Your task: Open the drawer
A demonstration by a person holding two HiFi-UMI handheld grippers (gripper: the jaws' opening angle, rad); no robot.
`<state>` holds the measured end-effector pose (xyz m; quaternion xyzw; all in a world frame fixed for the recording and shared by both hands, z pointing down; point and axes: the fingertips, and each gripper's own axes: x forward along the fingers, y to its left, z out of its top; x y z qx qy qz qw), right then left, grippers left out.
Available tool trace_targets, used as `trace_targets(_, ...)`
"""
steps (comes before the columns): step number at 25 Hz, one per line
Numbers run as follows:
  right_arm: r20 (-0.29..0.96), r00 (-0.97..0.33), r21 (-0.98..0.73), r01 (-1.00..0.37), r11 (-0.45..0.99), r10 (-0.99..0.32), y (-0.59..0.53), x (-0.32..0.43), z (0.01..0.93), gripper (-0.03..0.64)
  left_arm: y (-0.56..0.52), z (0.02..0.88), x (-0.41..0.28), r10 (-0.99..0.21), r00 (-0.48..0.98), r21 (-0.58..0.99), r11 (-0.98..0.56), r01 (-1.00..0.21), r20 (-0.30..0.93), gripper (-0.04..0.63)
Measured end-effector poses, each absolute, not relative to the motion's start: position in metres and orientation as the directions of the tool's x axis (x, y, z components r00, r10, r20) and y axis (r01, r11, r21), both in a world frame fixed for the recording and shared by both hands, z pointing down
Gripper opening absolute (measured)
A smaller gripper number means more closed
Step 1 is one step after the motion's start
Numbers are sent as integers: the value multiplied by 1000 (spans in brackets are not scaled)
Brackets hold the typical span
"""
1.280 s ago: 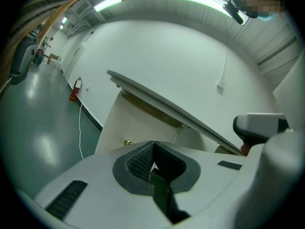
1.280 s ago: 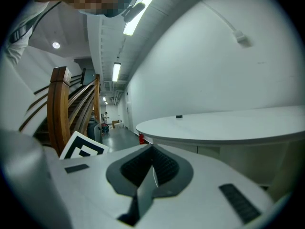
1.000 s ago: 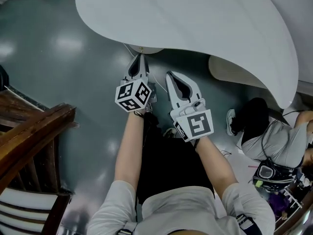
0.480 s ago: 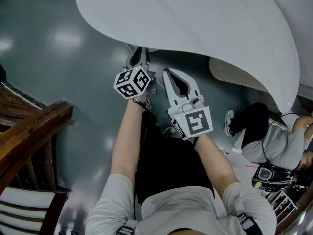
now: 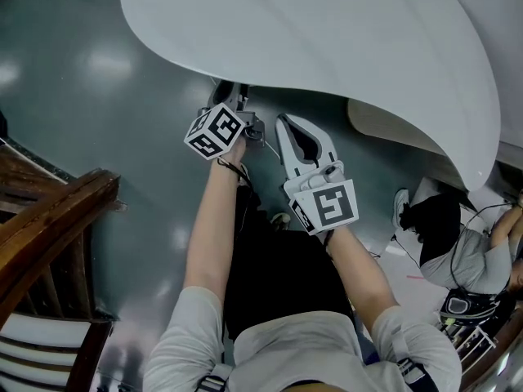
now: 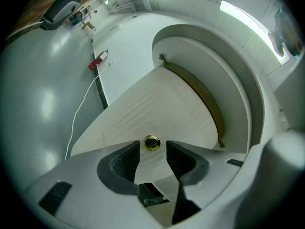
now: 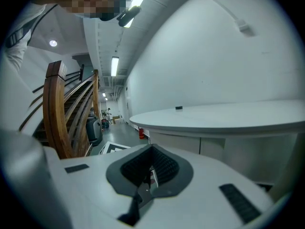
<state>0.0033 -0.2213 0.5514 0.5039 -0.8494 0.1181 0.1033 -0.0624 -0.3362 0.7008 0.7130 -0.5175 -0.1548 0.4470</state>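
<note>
Looking along my left gripper [image 6: 152, 151], I see its jaws have just been opening and now stand spread. The small brass knob [image 6: 151, 142] sits between the tips, with the pads not pressing on it. My right gripper [image 7: 151, 165] is clamped together on nothing and hangs beside the left one, just under the table [image 5: 327, 39] edge. Beyond the knob lies the pale wooden front of the drawer [image 6: 157, 104], tucked beneath the white tabletop and, as far as I can judge, pushed in. That knob is the one place to take hold (round and polished, so probably slippery). I'd close squarely on it and pull straight back. The front looks light, so I expect little resistance. What the drawer holds is hidden while it's closed.
</note>
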Motion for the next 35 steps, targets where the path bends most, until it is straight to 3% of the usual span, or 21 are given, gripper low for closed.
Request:
trace_targets(5,309,-461,-95,-885,455,-832,-221,11,550,12,-347,699,-58,-868,421,784,-61,-618,265,164)
trace_targets(7,314,-456,-97,-888,449,-833,-222,12,551,12,-348,702,-60,-865,415,784,-43,-619,281,106)
trace_targets(35,335,-464,-112,-884,454,-820,-186,-13,539,12,-295,705,-82,-849,421,776,-21,-630,319,101)
